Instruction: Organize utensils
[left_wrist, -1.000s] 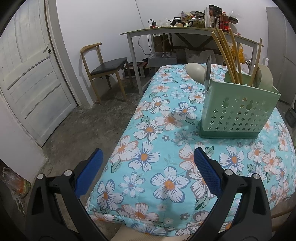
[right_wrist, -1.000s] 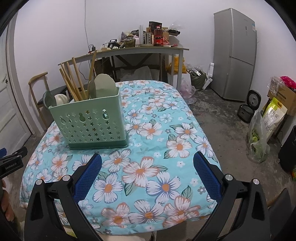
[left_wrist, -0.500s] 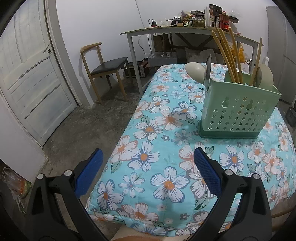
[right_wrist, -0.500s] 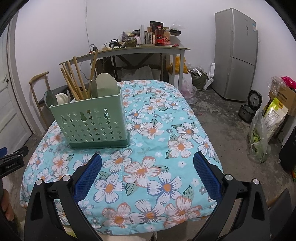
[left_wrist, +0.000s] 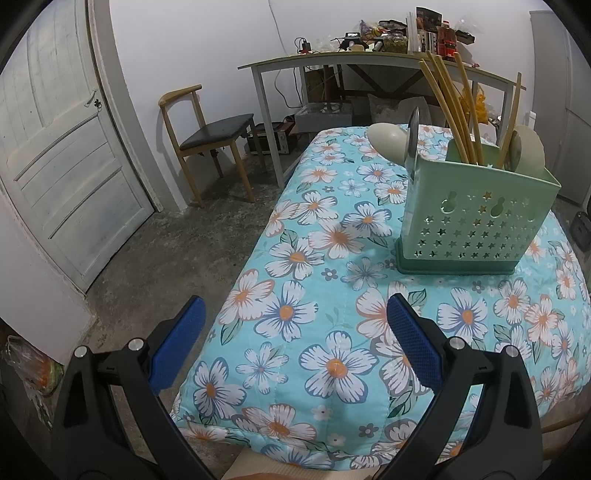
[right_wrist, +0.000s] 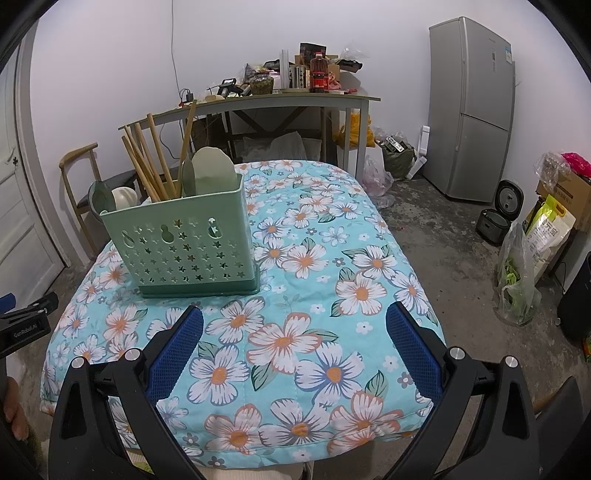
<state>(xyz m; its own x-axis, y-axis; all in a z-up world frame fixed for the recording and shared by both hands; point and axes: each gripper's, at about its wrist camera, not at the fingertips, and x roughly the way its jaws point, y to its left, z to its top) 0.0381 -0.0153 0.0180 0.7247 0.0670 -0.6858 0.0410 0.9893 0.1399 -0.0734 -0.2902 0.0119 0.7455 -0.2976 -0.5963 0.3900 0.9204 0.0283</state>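
Observation:
A green perforated utensil holder (left_wrist: 476, 221) (right_wrist: 188, 243) stands upright on the table with the floral cloth (left_wrist: 314, 295) (right_wrist: 314, 295). It holds several wooden chopsticks (left_wrist: 450, 110) (right_wrist: 147, 162), pale spoons (left_wrist: 388, 142) (right_wrist: 123, 197) and a pale green spatula (right_wrist: 214, 171). My left gripper (left_wrist: 295, 343) is open and empty above the table's near left corner. My right gripper (right_wrist: 295, 347) is open and empty above the near edge, in front and right of the holder.
A wooden chair (left_wrist: 207, 136) and a white door (left_wrist: 62, 166) are to the left. A cluttered side table (right_wrist: 277, 96) stands behind. A fridge (right_wrist: 472, 107), a rice cooker (right_wrist: 498, 214) and bags (right_wrist: 532, 258) are on the right.
Both grippers have barely shifted. The holder and utensils have not moved.

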